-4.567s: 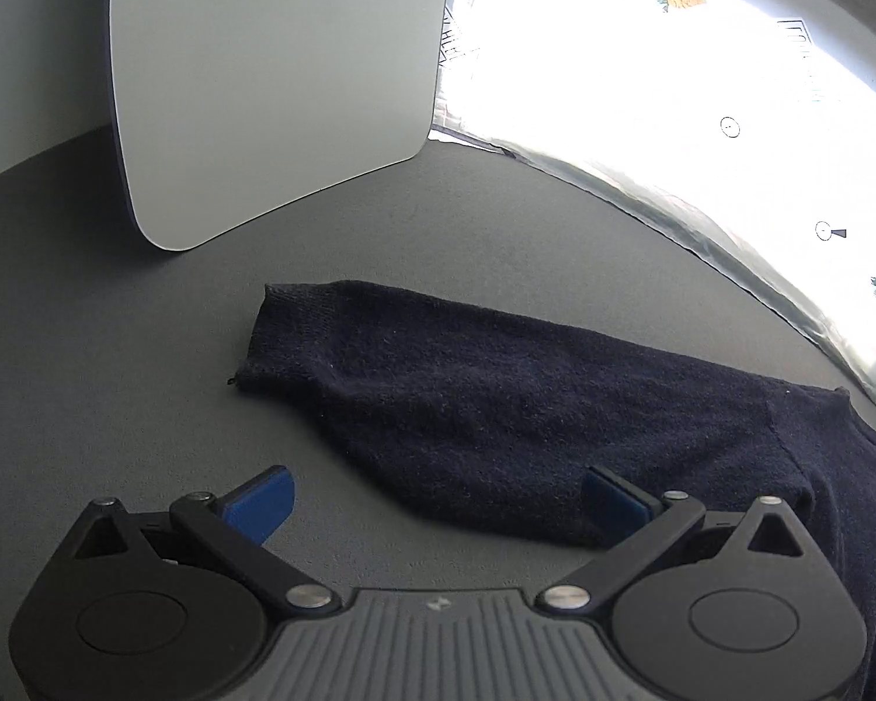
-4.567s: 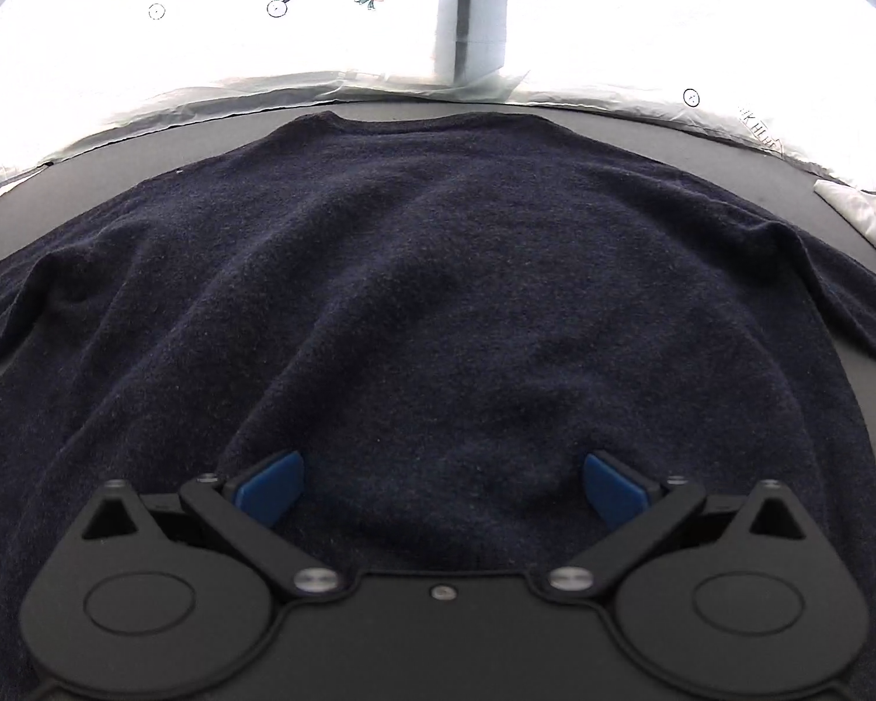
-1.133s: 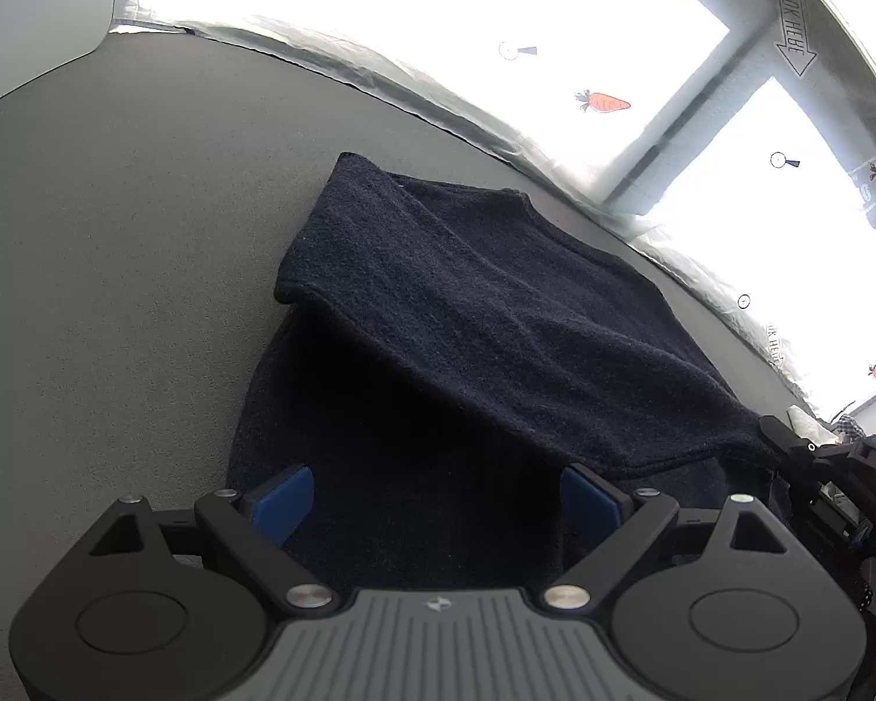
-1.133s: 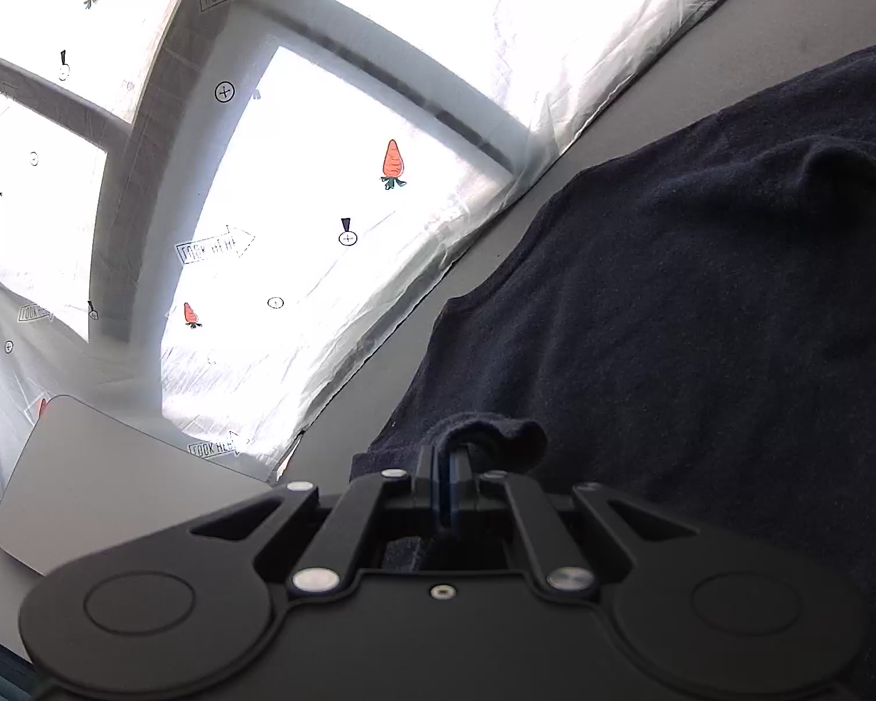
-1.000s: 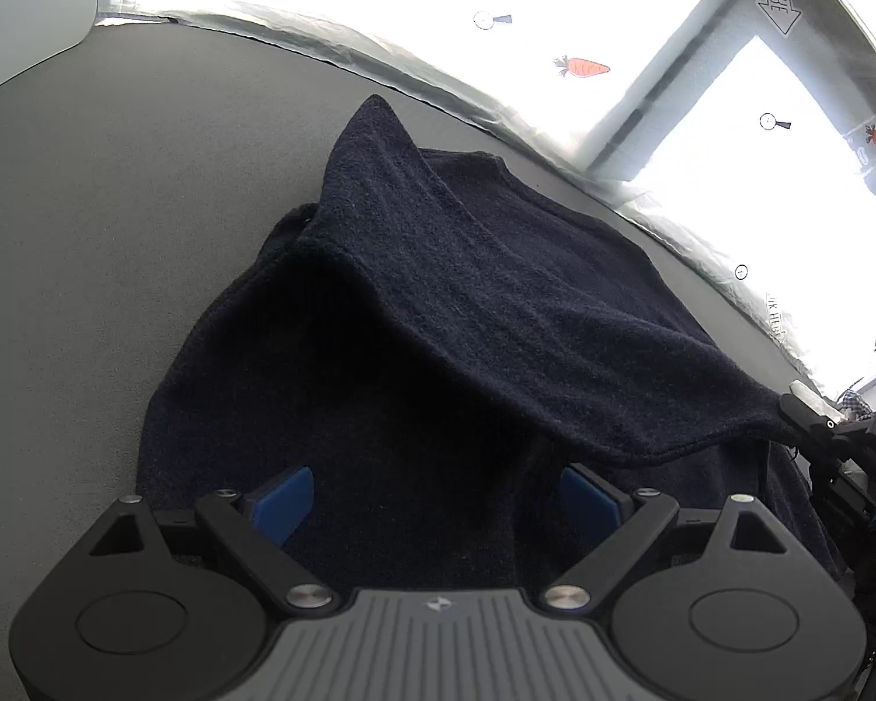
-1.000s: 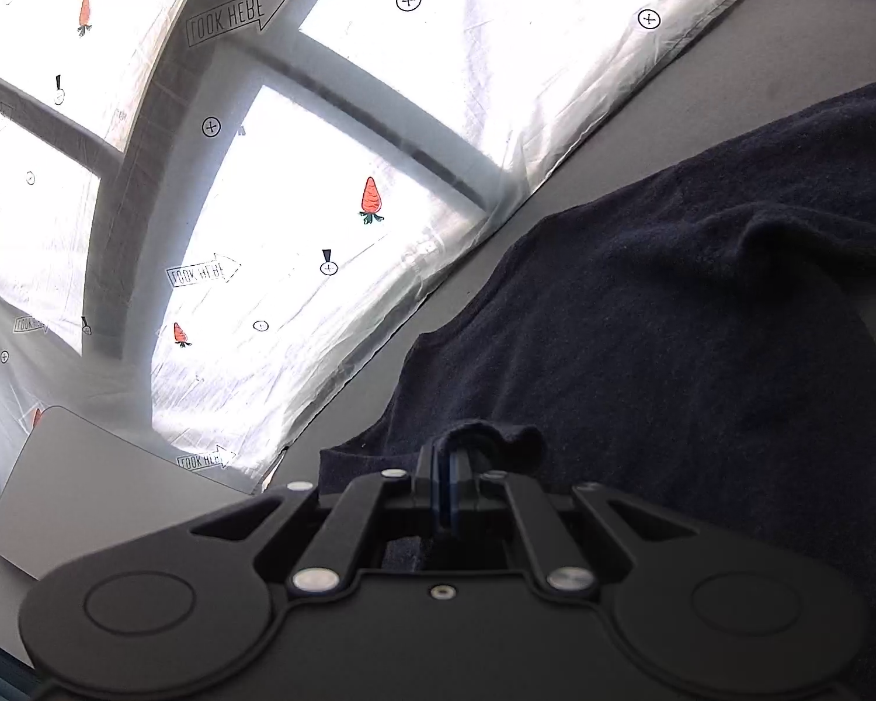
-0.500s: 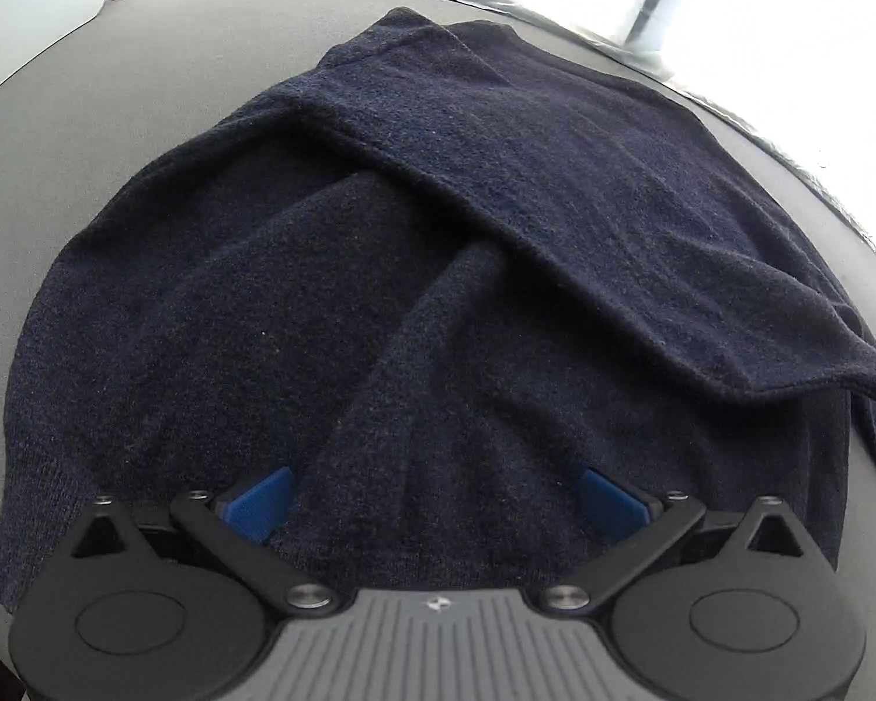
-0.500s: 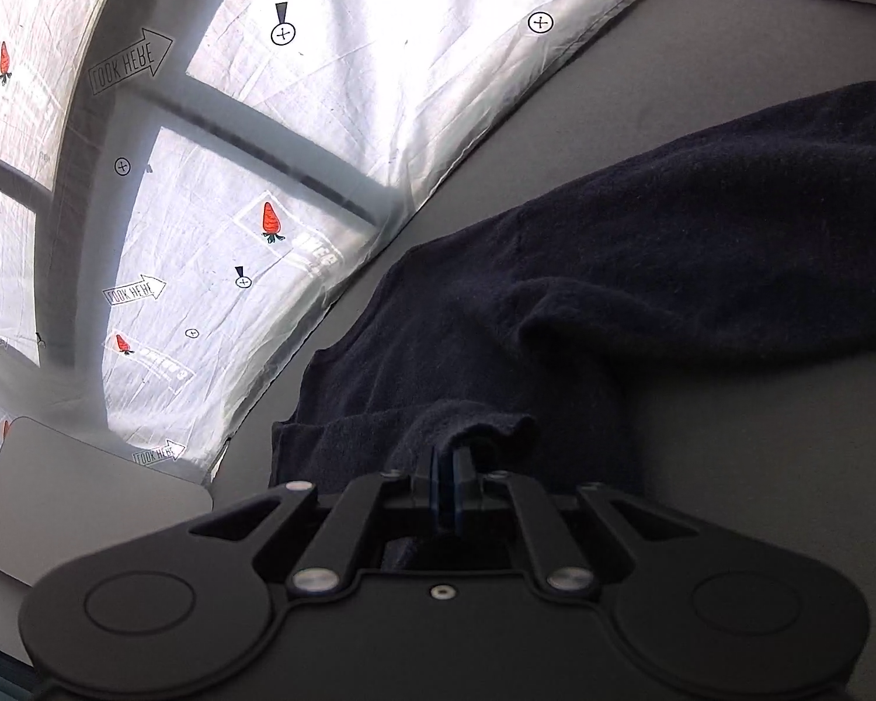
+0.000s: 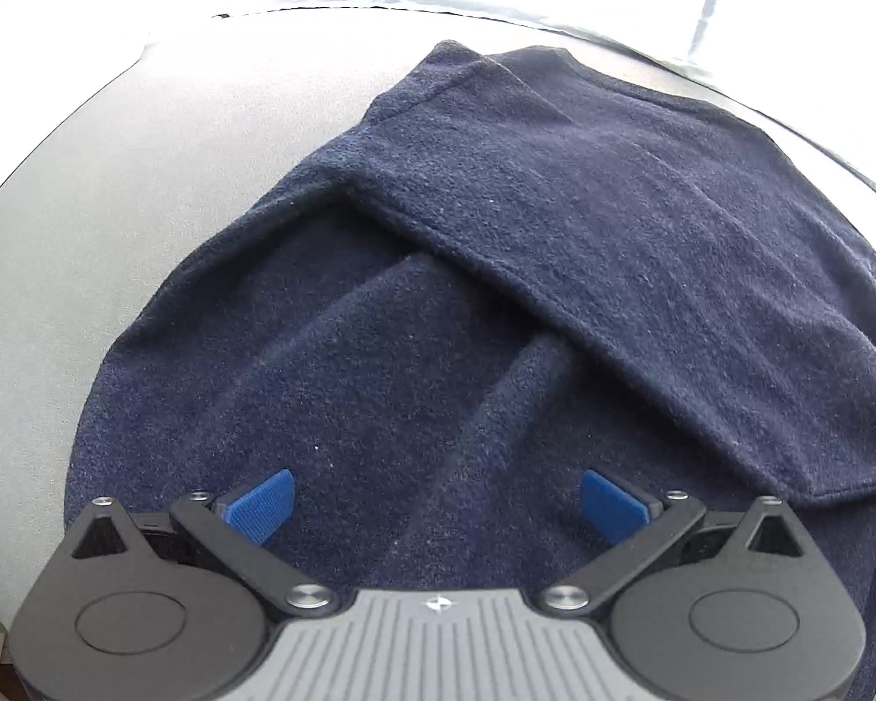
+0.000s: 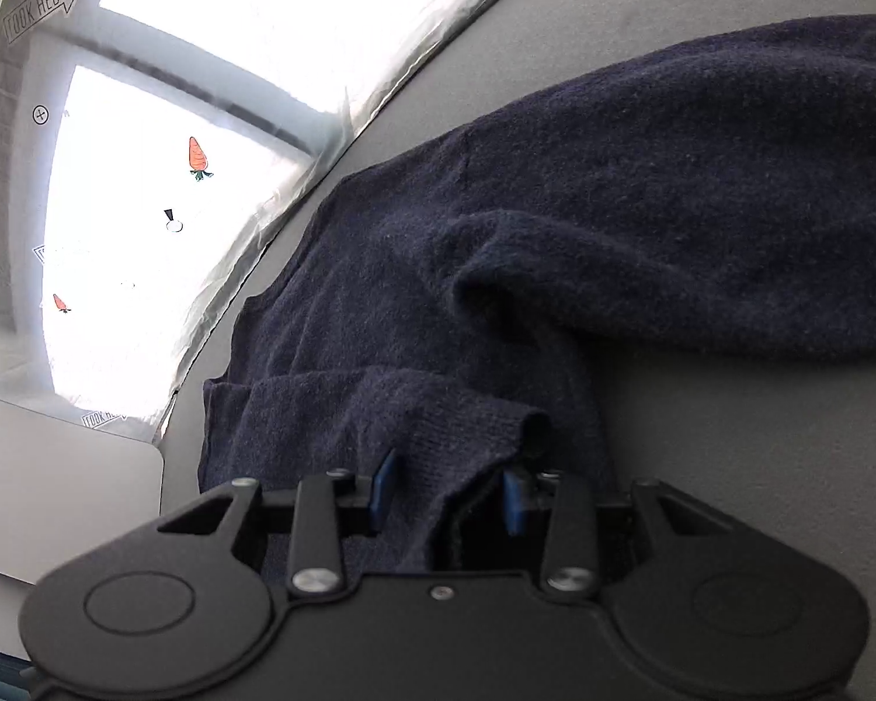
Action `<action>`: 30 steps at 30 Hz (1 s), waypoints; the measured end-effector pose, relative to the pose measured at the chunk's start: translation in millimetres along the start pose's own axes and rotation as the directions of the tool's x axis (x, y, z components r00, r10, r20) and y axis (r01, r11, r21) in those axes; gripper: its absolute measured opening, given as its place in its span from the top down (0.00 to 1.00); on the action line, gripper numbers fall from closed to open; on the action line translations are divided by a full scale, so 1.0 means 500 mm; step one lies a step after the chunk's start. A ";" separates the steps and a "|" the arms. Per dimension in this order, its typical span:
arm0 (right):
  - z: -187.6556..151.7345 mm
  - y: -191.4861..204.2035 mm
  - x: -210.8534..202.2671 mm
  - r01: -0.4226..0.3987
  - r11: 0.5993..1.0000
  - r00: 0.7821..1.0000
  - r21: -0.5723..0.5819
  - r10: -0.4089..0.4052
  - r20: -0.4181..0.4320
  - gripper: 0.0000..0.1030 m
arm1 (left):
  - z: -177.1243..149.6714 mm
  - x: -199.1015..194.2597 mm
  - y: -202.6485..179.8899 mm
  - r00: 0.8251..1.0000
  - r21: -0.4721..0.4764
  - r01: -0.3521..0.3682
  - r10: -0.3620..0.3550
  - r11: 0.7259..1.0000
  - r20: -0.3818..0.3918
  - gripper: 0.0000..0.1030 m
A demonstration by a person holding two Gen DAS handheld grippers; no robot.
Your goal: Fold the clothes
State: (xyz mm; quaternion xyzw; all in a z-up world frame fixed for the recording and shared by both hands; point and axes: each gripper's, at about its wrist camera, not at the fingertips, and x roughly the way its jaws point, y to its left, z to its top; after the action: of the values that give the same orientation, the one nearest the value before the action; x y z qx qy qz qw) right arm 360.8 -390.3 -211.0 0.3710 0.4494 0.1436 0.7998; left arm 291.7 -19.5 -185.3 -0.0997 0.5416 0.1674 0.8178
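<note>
A grey counter runs up to a bright window covered with translucent film printed with carrots and arrows. The dark navy sweater lies in the middle of the counter, its collar end toward the window edge. One sleeve is folded diagonally across the body.

The left hand-held gripper hovers over the sweater body with its blue pads spread wide and nothing between them.

The right hand-held gripper is at the sleeve cuff. Its jaws have just been opening; the knit still lies between the pads, which no longer appear to press it.

The step in hand appears to be releasing the folded sleeve. To do it well:
- Open the right jaws fully before drawing back, so the knit does not snag and drag the fold out of line.
- Withdraw along the sleeve line, low over the counter.
- Use the left gripper to flatten the ridges in the body beneath.
</note>
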 end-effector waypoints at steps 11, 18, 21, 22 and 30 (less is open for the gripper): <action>0.102 0.067 -0.025 -0.140 0.983 0.979 -0.121 0.156 0.134 0.95 | -0.013 0.019 -0.010 0.995 0.036 0.000 -0.004 0.999 0.099 0.00; 0.208 0.083 -0.055 -0.159 0.975 0.947 -0.156 0.195 0.255 0.95 | -0.017 0.022 -0.005 0.994 0.031 0.001 -0.004 1.000 0.109 0.00; 0.236 0.081 -0.089 -0.143 0.975 0.927 -0.172 0.193 0.322 0.95 | -0.021 0.020 -0.004 0.993 0.032 0.001 -0.005 0.999 0.115 0.00; 0.244 0.078 -0.100 -0.131 0.975 0.919 -0.180 0.187 0.346 0.95 | -0.022 0.020 -0.004 0.993 0.033 0.001 -0.005 0.999 0.115 0.00; 0.256 -0.035 -0.125 0.021 0.997 0.907 -0.073 0.011 0.421 0.95 | -0.028 0.016 0.000 0.993 0.034 0.003 -0.007 0.999 0.115 0.00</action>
State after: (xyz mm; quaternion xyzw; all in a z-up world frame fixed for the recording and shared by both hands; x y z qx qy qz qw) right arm 430.2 -497.1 -144.3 0.3617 0.2613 0.0750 0.8918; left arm 282.8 -23.2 -198.2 -0.0774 0.4961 0.1618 0.8495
